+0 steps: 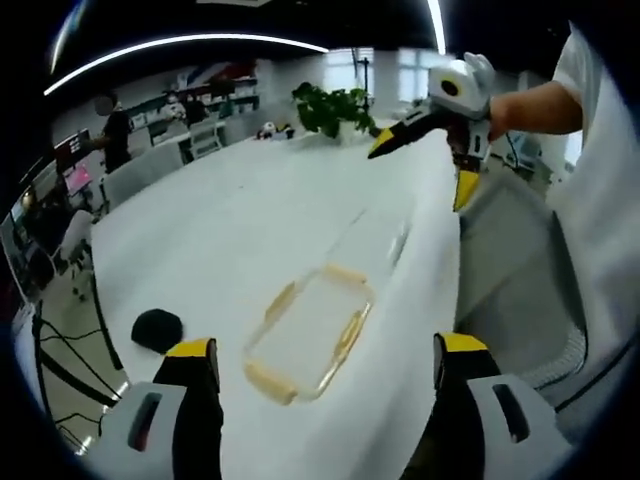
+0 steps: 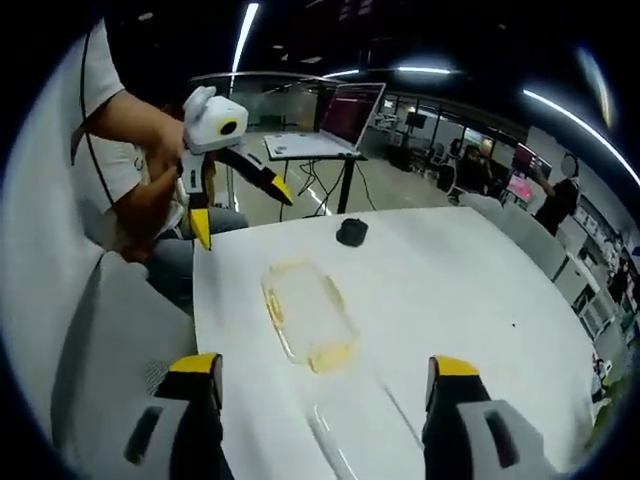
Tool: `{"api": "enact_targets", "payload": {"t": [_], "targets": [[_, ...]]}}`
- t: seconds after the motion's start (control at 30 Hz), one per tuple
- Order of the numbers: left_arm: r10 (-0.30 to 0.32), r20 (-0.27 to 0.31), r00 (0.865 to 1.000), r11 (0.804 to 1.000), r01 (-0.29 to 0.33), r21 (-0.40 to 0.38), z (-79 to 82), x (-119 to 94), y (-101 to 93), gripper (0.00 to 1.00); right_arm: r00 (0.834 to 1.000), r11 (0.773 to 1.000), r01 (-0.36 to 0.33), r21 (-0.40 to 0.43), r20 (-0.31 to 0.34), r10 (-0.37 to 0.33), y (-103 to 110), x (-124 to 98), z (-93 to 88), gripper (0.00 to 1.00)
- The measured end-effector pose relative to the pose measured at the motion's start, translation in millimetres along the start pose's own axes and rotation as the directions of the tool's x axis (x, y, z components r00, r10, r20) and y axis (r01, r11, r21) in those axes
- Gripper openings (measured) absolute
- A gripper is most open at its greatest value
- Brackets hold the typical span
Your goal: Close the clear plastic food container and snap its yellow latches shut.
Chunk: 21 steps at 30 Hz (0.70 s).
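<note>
- Clear plastic food container [image 1: 308,338] lies flat on the white bench [image 1: 230,230], yellow latches [image 1: 270,382] splayed outward; a separate lid is hard to make out.
- Left gripper [image 1: 325,365] hovers just short of it, jaws spread wide, holding nothing.
- Right gripper [image 2: 325,385] is raised well apart, jaws open and empty.
- Black object [image 2: 351,232] sits near the container.
- Likely risk: pressing one latch alone could skid the light container along the smooth bench unless the other gripper braces it.
</note>
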<state>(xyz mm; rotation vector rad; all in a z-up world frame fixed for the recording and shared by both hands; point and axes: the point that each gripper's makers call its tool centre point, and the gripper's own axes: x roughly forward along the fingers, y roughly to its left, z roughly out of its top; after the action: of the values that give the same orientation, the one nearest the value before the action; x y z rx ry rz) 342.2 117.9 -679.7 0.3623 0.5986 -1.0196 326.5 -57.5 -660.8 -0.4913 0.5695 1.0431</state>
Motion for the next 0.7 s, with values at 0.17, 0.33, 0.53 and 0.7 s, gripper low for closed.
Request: {"api": "enact_targets", "payload": {"t": [0.17, 0.33, 0.53, 0.7], "targets": [[-0.018, -0.023, 1.0, 0.999, 0.019, 0.035, -7.3, 3.8, 8.9, 0.83, 1.0, 0.999, -0.016, -0.041, -0.009, 0.015, -0.1, 13.9, 4.0, 0.79], [-0.037, -0.031, 0.999, 0.997, 0.039, 0.06, -12.7, 8.7, 17.4, 0.8, 0.999, 0.997, -0.033, -0.069, -0.032, 0.031, 0.6, 27.1, 6.4, 0.76], [-0.074, -0.054, 0.996, 0.992, 0.08, 0.1, -20.2, 13.2, 23.4, 0.8, 0.997, 0.993, -0.044, -0.107, -0.06, 0.038, -2.3, 40.3, 4.9, 0.73], [-0.139, -0.082, 0.987, 0.974, 0.151, 0.168, -28.8, 17.4, 22.8, 0.79, 0.993, 0.988, -0.08, -0.129, -0.092, 0.068, -3.3, 53.8, 3.1, 0.68]]}}
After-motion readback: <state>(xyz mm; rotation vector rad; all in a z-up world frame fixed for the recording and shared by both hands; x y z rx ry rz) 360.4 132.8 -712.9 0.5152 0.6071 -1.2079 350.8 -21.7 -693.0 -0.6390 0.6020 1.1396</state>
